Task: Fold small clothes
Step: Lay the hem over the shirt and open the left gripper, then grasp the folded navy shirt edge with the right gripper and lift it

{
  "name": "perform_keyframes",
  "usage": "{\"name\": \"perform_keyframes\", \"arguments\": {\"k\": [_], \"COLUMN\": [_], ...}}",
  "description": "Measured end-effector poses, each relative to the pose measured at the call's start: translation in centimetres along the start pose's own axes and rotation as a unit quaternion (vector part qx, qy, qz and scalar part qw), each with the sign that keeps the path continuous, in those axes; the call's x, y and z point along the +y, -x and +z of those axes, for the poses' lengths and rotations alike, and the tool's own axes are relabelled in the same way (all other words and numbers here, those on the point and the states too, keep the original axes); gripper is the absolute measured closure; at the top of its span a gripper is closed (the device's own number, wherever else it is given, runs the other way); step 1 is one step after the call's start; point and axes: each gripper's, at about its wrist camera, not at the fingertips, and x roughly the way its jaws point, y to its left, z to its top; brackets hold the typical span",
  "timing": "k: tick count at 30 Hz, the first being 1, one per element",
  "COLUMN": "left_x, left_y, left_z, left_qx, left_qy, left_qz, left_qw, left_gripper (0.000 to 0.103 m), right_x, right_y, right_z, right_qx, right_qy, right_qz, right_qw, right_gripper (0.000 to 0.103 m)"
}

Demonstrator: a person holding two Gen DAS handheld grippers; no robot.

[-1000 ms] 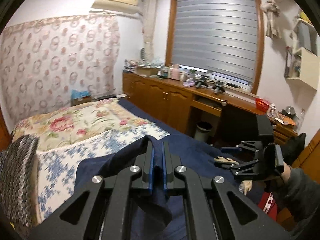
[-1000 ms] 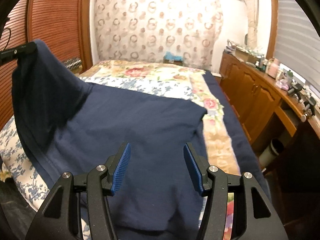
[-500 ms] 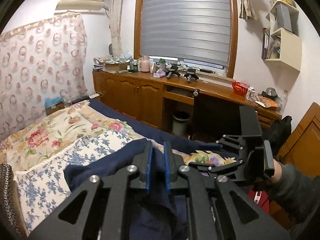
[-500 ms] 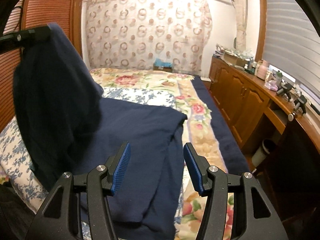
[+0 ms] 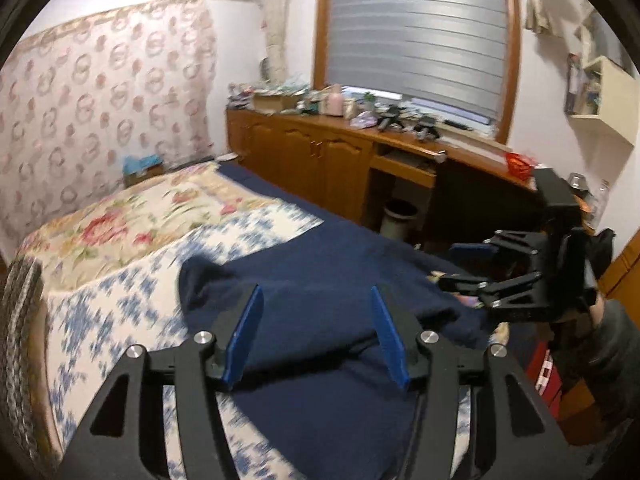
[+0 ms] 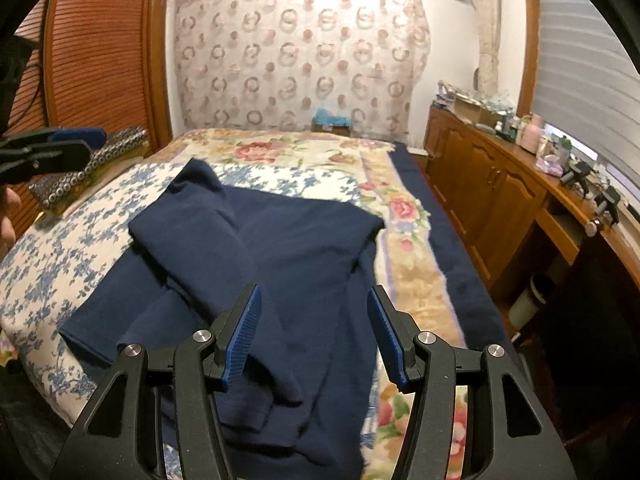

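Closest in, the left gripper [image 5: 316, 336] hangs over the bed with its blue fingers [image 5: 244, 336] spread wide and nothing between them. The navy garment [image 6: 256, 248] lies below, loose of any grip. Same story for the right gripper [image 6: 314, 336]: blue pads wide apart, empty, poised over the near hem of the cloth. In the left wrist view it shows again at the right edge [image 5: 468, 264], fingers apart, hovering just off the garment's side.

The garment itself is spread on the bed [image 6: 52, 240], lying mostly on the blue-flowered sheet, its right edge reaching toward the floral border. One part, apparently a sleeve or side panel, is laid over the body from the left, with its end pointing up the bed. That looks like a first fold set down, which would explain why both tools are free: the cloth needs no holding while it rests flat. The near hem is bunched and rumpled, so I'd judge it wants smoothing, or a matching fold from the right side.

Further off, a rose-patterned quilt [image 6: 280, 152] covers the head of the bed, clear of the work. Beyond that, wooden cabinets [image 6: 480, 184] run under the window, cluttered on top.
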Motion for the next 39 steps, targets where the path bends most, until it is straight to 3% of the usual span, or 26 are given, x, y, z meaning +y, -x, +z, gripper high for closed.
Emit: {"name": "perform_keyframes", "arguments": {"k": [13, 30, 39], "left_x": [5.3, 9.4, 10.6], "left_y": [-0.6, 1.2, 1.7], "left_z": [-5.7, -7.3, -7.8], "left_qx": [0.024, 0.014, 0.009], "left_qy": [0.065, 0.088, 0.101], "left_qz": [0.067, 0.112, 0.12], "left_qw": [0.9954, 0.9897, 0.9875], "left_gripper": [0.048, 0.048, 0.048], "right_x": [3.6, 7.3, 10.3], "right_y": [-4.1, -6.6, -9.2], "right_z": [0.4, 5.0, 7.5], "right_qx": [0.04, 0.029, 0.036], "right_qy": [0.036, 0.107, 0.136], "right_qz": [0.042, 0.055, 0.088], "right_qw": [0.998, 0.992, 0.986], "right_gripper": [0.047, 0.047, 0.047]}}
